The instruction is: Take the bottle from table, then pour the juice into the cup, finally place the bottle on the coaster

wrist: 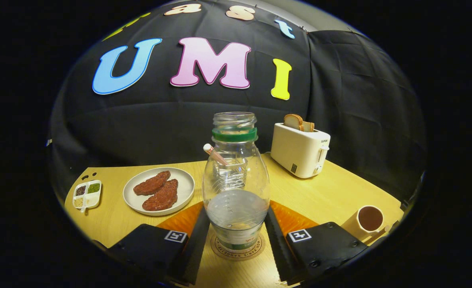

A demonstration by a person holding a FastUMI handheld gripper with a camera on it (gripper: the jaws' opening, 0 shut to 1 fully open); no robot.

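Bottle (236, 188) on coaster (237, 251), hiding its middle | gripper (236, 236) fingers flank bottle, contact unclear | cup (367, 222) partly hidden.

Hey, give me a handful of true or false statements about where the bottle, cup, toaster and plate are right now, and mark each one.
1. The bottle stands upright on the coaster. True.
2. The bottle lies on its side beside the plate. False: it stands upright between the fingers of the hand-held gripper.
3. The toaster has bread slices sticking out of its top. True.
4. The plate holds a pile of bread. False: it holds two reddish-brown patties.
5. The cup sits off to the side of the gripper, apart from the bottle. True.
6. The bottle wears a cap. False: its mouth is open, with just a green ring around the neck.
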